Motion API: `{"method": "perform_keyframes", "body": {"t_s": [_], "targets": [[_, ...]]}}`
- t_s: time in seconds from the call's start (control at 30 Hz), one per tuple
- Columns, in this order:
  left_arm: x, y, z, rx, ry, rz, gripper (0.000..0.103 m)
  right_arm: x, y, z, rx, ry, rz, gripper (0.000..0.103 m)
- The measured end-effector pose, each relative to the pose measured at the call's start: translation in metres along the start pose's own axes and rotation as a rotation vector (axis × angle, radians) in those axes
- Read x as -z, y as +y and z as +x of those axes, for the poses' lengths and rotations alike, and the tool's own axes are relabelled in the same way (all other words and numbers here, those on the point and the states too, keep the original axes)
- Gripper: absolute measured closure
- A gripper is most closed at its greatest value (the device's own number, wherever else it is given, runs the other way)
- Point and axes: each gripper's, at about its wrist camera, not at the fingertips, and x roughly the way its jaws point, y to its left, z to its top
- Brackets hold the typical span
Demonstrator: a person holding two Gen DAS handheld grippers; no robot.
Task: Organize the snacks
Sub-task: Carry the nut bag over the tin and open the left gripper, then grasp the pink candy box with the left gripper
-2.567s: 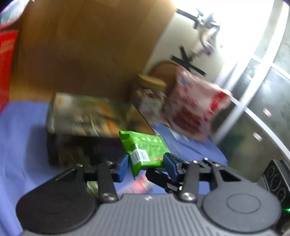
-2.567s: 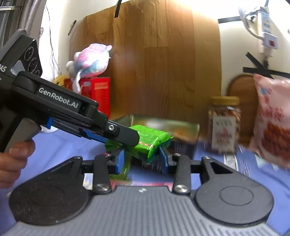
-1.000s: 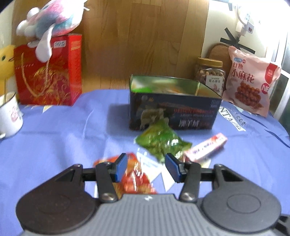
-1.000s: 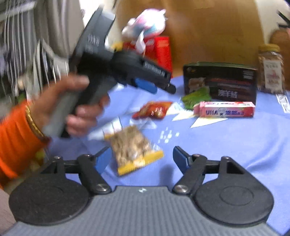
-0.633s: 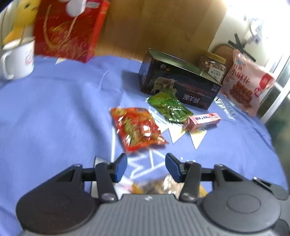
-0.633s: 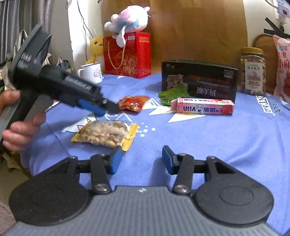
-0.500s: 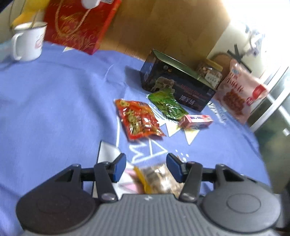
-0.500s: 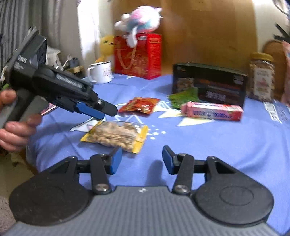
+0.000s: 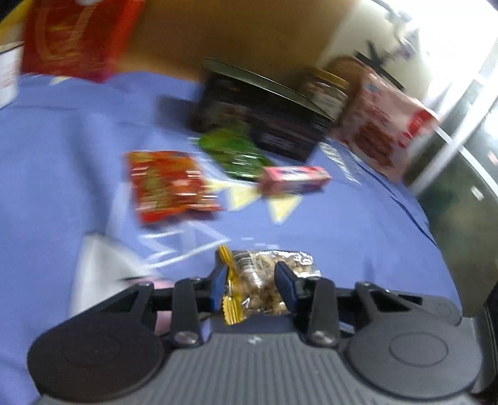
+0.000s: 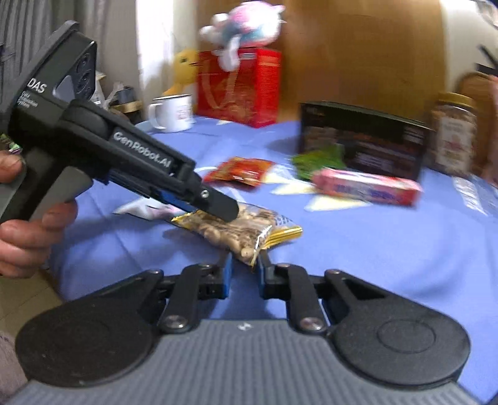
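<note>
At the bottom centre of the left wrist view, the left gripper (image 9: 250, 282) was clamped on the nut pack (image 9: 267, 280), its blue fingers pressed against both sides of the crinkled wrapper. The right wrist view showed the same grip from the side: the left gripper (image 10: 218, 207) came in from the left of the frame, held by a hand (image 10: 28, 230) at the edge, with the nut pack (image 10: 239, 229) lifted slightly off the cloth (image 10: 373, 249). In that view the right gripper (image 10: 242, 268) sat at lower centre, its fingers close together around the pack's near corner; whether they actually pinched it I could not tell.

Past the pack, mid-frame in the left view, lay a red packet (image 9: 169, 185), a green packet (image 9: 238, 152) and a pink box (image 9: 294, 179), all on the cloth and all blurred. The right view showed these in a row across its middle.

Farther back stood the dark box (image 9: 264, 124), with the green packet touching its front. Right of it were a jar (image 9: 326, 93) and a pink bag (image 9: 386, 127); the right view cut the bag off at its edge.

Only the right view showed clearly the mug (image 10: 172, 113), the red bag (image 10: 239, 90) and the plush toy (image 10: 239, 29) on top, in its upper middle.
</note>
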Motion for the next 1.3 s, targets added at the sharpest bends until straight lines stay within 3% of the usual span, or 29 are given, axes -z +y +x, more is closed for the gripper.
{"method": "perform_keyframes", "body": {"t_s": [0.13, 0.27, 0.4, 0.53, 0.7, 0.8, 0.93, 0.97, 1.0, 1.1, 1.2, 1.3], "targets": [[0.004, -0.038, 0.022, 0.061, 0.03, 0.092, 0.069, 0.016, -0.014, -0.026, 0.108, -0.005, 0.047, 0.084], [0.008, -0.056, 0.03, 0.1, 0.049, 0.132, 0.069, 0.028, -0.028, -0.043, 0.147, -0.014, 0.123, 0.086], [-0.009, -0.059, 0.029, 0.089, 0.028, 0.13, 0.07, 0.016, -0.03, -0.037, 0.166, -0.032, 0.092, 0.086], [-0.05, -0.056, 0.017, 0.07, -0.055, 0.13, 0.07, -0.018, -0.042, -0.022, 0.147, -0.106, 0.058, 0.086], [-0.126, -0.05, 0.022, 0.028, -0.173, 0.139, 0.07, -0.076, -0.072, 0.014, 0.153, -0.21, 0.014, 0.086], [-0.172, -0.041, 0.051, 0.005, -0.193, 0.127, 0.07, -0.108, -0.101, 0.045, 0.162, -0.213, 0.057, 0.086], [-0.203, -0.025, 0.089, -0.023, -0.191, 0.091, 0.07, -0.133, -0.128, 0.087, 0.209, -0.162, 0.07, 0.082], [-0.206, -0.021, 0.097, -0.044, -0.189, 0.083, 0.07, -0.136, -0.131, 0.095, 0.215, -0.147, 0.07, 0.081], [-0.209, -0.017, 0.105, -0.08, -0.191, 0.082, 0.07, -0.137, -0.135, 0.101, 0.226, -0.144, 0.071, 0.071], [-0.206, -0.01, 0.111, -0.142, -0.178, 0.083, 0.07, -0.132, -0.141, 0.1, 0.245, -0.153, 0.117, 0.068], [-0.188, -0.003, 0.084, -0.096, -0.222, 0.072, 0.07, -0.115, -0.144, 0.074, 0.202, -0.21, 0.183, 0.068], [-0.161, -0.001, 0.054, -0.044, -0.258, 0.068, 0.068, -0.086, -0.155, 0.057, 0.158, -0.177, 0.308, 0.068]]}}
